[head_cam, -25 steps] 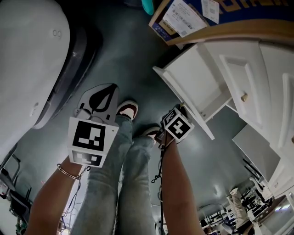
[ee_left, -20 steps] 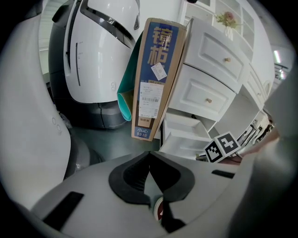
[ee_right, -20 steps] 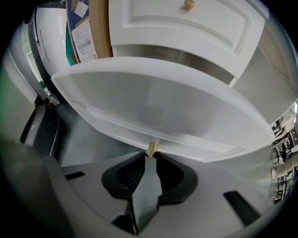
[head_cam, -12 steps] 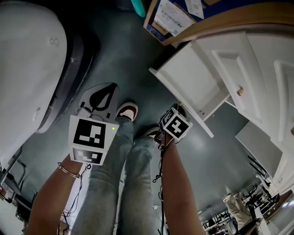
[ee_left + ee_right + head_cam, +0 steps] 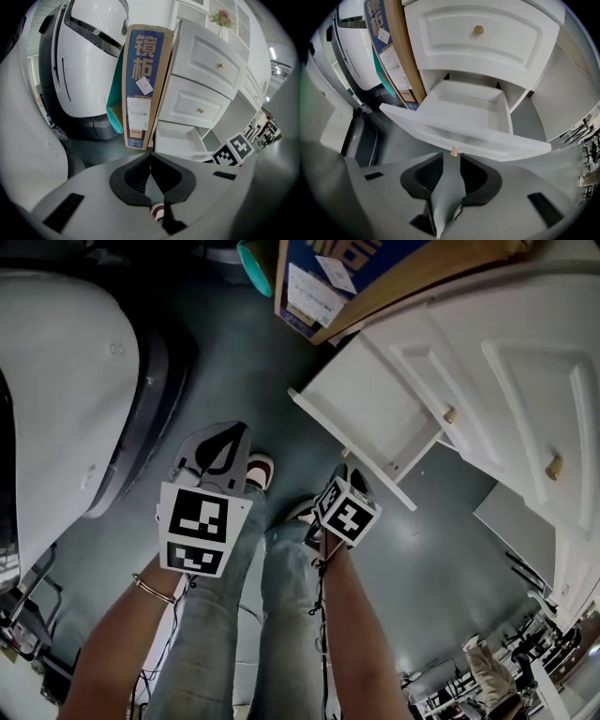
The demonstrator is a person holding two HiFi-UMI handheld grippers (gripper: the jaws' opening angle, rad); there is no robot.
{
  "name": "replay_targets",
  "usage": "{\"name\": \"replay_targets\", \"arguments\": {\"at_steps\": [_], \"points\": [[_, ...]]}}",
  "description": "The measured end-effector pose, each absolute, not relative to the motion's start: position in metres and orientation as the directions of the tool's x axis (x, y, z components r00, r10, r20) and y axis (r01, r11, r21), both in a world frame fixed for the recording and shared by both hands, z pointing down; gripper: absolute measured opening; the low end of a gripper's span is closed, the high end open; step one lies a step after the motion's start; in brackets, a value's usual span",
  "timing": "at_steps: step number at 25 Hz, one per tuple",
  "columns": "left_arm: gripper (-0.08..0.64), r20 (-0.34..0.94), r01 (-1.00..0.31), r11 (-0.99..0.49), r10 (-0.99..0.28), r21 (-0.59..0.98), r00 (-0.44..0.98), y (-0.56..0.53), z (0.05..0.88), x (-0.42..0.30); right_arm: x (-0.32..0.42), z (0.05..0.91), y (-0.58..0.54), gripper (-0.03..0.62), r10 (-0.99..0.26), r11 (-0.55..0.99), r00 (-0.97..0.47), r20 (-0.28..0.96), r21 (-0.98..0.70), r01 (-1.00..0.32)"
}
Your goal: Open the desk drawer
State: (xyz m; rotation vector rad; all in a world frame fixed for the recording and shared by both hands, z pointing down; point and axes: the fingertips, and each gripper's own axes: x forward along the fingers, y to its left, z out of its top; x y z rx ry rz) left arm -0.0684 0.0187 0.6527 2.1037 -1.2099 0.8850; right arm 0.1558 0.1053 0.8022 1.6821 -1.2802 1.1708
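Low on the white desk [image 5: 520, 51], the bottom drawer [image 5: 464, 124] stands pulled well out, so the job looks done. Right claw [image 5: 451, 159] has just been spreading to free the wooden knob [image 5: 454, 151], which sits just beyond its tips, unpinched. Left claw [image 5: 150, 157] hangs idle, pressed together.

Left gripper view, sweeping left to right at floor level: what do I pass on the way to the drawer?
White rounded machine → teal object → upright cardboard box → open drawer.
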Motion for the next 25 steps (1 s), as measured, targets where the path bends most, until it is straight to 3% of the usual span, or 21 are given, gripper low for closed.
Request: {"name": "replay_targets", "arguments": {"at_steps": [11,25], "points": [[0.018,0.742,-0.911,-0.381,-0.562,0.16,0.365,0.011,0.6,-0.044,0.169,0.719,0.092,0.132,-0.383,-0.252,0.056,0.922,-0.046,-0.967],[0.018,0.73,-0.933,-0.313,-0.594,0.177,0.337,-0.015,0.567,-0.038,0.206,0.657,0.038,0.132,-0.44,-0.278,0.113,0.891,-0.016,-0.96]]}}
